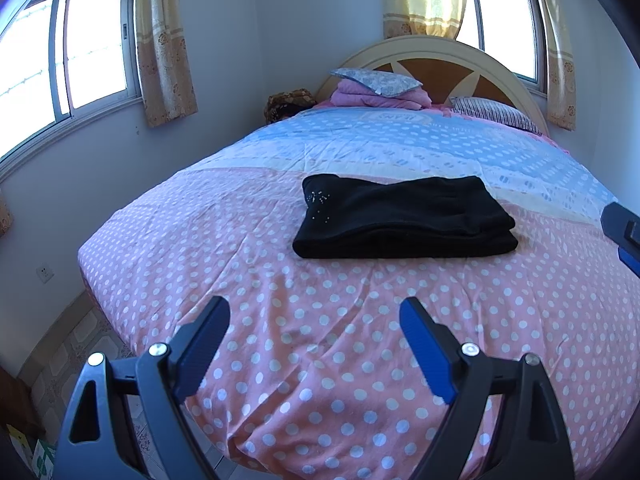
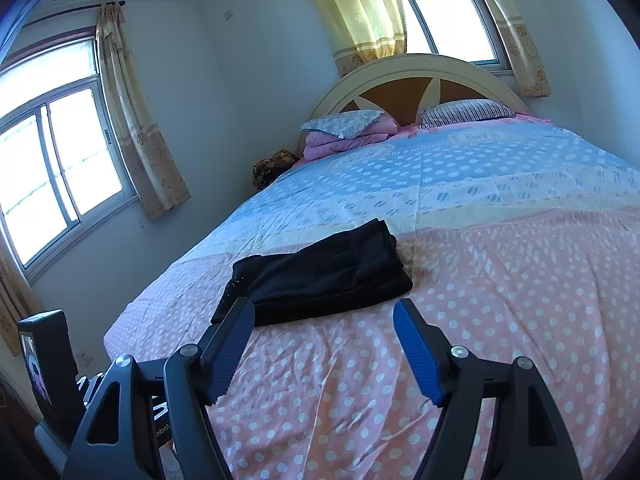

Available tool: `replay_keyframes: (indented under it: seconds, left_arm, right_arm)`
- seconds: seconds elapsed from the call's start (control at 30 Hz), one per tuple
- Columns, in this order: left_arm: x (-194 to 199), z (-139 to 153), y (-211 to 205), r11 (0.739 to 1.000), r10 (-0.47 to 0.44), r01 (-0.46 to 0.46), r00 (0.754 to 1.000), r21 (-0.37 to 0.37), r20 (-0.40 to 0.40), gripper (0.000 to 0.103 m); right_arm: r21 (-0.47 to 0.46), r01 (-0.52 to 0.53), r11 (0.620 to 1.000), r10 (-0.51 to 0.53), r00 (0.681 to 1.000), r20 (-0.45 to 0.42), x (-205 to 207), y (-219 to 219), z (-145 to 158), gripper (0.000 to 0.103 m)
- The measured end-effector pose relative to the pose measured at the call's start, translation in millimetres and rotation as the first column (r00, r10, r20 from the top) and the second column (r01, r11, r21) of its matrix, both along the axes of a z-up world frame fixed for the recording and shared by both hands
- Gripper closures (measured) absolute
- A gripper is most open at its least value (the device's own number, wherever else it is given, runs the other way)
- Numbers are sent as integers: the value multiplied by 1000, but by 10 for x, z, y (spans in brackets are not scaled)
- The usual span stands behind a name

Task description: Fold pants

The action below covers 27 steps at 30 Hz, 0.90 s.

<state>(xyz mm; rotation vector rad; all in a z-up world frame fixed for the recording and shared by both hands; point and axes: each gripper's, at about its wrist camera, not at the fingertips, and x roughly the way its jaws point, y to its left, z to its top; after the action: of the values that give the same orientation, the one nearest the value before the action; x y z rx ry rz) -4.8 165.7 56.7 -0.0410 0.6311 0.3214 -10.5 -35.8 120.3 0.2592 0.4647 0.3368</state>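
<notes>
Pants: as I read both views, the black pants [image 1: 404,218] lie folded into a flat stack on the pink dotted half of the bedspread [image 1: 304,344], at centre frame in the left wrist view and just left of centre in the right wrist view [image 2: 320,276].
Left gripper: I see the left gripper [image 1: 315,318] at the bottom of its own frame, jaws spread wide with nothing between them, well short of the stack.
Right gripper: the right gripper [image 2: 324,320] also stands spread and empty; its left finger overlaps the stack's near edge in the picture, but I cannot tell whether they touch.
View differences: only the left wrist view catches a dark blue part at its right edge, which I cannot identify for certain; only the right wrist view shows a black device with a small screen [image 2: 44,364] at lower left.
Surface: pink with white dots near, blue and white further back.
Room: arched headboard [image 1: 444,60], pillows [image 1: 376,80], yellow curtains [image 1: 164,40], bright windows [image 1: 64,44].
</notes>
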Motion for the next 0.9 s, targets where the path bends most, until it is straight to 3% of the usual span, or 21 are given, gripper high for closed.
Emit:
replay_keyframes:
  seconds: [0.13,0.3,0.37,0.57,0.67,0.9]
  left_arm:
    - [-10,53,-23,999,12,-12,1000,36,18,14]
    - [-15,120,-4,1000,9,-10,999,16,43,13]
    - [-10,134,-3,1000,8,-9,999,12,47,9]
    - [-12,173,-40,998,30,-32,998,50,52,5]
    - [-28,180,-42,1000,0,-1,998,24,67,5]
    - [-9,165,-92,999,-2,0,998,43,56,5]
  right_arm:
    - [2,-1,1000,1,1000,-1,1,-5,4,29]
    - [0,5,1000,-5,1000,5,-8,-10,13,29]
    - [1,8,1000,-8,1000,9,-16,-18,22,29]
    - [-5,13,1000,-13,1000,14,-27,-22,30,29]
    - [-5,13,1000,-13,1000,14,-26,-22,31,29]
    - [3,16,1000,-16,1000,6,-39,-51,30,29]
